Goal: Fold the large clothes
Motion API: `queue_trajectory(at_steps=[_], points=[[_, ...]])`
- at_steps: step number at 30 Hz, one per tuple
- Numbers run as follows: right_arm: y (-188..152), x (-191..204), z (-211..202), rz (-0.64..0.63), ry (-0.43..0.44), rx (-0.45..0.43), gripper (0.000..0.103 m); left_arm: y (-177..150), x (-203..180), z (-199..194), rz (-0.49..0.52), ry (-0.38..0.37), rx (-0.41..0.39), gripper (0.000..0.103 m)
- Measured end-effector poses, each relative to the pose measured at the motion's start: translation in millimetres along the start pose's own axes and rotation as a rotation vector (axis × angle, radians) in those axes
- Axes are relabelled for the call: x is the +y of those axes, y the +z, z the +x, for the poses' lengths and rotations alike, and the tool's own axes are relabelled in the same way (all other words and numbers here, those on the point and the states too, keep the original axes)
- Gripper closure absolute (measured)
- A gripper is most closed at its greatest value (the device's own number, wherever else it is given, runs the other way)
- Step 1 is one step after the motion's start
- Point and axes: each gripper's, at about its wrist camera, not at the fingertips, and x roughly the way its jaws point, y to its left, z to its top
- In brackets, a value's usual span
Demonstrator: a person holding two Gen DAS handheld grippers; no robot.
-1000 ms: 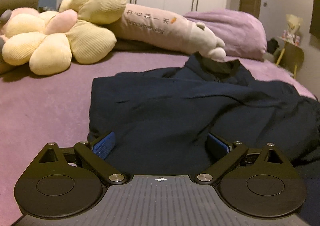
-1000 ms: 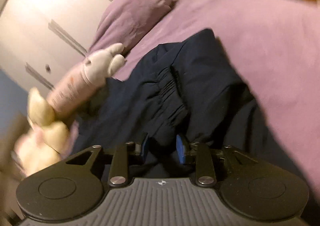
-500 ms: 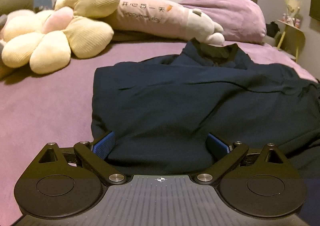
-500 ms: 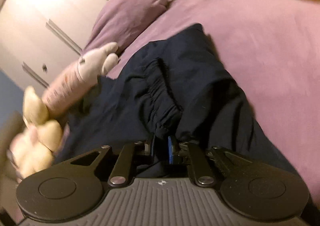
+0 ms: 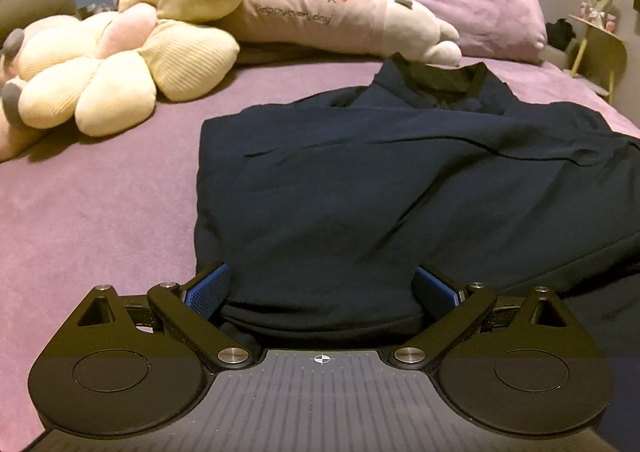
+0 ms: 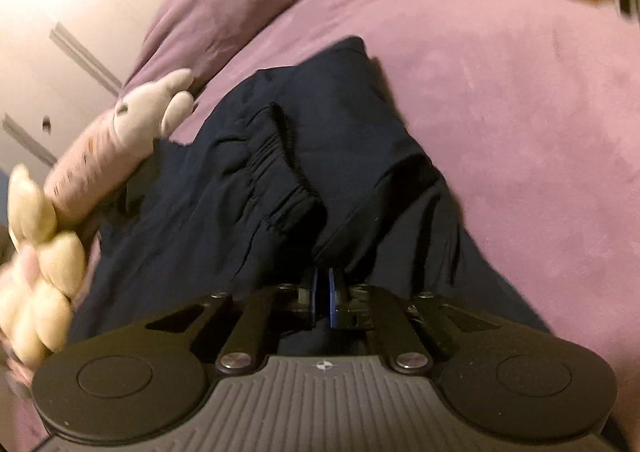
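A dark navy jacket point(image 5: 400, 180) lies spread on the purple bed point(image 5: 88, 212), its collar toward the pillows. In the right wrist view its gathered cuff point(image 6: 280, 180) rests on top of the cloth. The right claw point(image 6: 322, 294) has just been closing and now pinches a fold of the jacket between its blue pads. The left claw point(image 5: 324, 288) stands wide open, the jacket's near hem bunched between its fingers. Beyond the jacket lie a long pink plush pillow point(image 5: 320, 16), a yellow flower cushion point(image 5: 132, 64) and a purple pillow point(image 5: 480, 8).
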Motion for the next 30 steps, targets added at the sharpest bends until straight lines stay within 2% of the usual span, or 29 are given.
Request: queue_trajectory(at_steps=[2, 12, 17, 18, 20, 23, 26, 29, 30], points=[[1, 1, 2, -0.003, -0.004, 0.005, 0.101, -1, -2, 2, 0.007, 0.008, 0.0, 0.002], [2, 29, 16, -0.188, -0.069, -0.022, 0.102, 3, -5, 4, 0.02, 0.029, 0.028, 0.0], [-3, 31, 1, -0.276, -0.075, -0.008, 0.102, 2, 9, -18, -0.031, -0.02, 0.062, 0.0], [-5, 30, -8, -0.289, -0.074, -0.006, 0.101, 0, 16, -27, -0.049, -0.045, 0.075, 0.0], [-15, 23, -34, -0.316, -0.072, -0.013, 0.09, -13, 31, -53, -0.085, -0.097, 0.079, 0.0], [-39, -1, -91, -0.364, -0.001, -0.051, 0.086, -45, 61, -101, -0.114, -0.175, 0.052, 0.0], [-65, -42, -152, -0.359, 0.029, -0.057, 0.076, -87, 90, -148, -0.125, -0.152, 0.07, 0.0], [-94, -86, -202, -0.324, -0.007, -0.038, 0.067, -127, 118, -182, -0.184, -0.14, 0.135, 0.0], [-103, -98, -215, -0.307, -0.02, -0.026, 0.062, -140, 126, -190, -0.219, -0.137, 0.154, 0.0]])
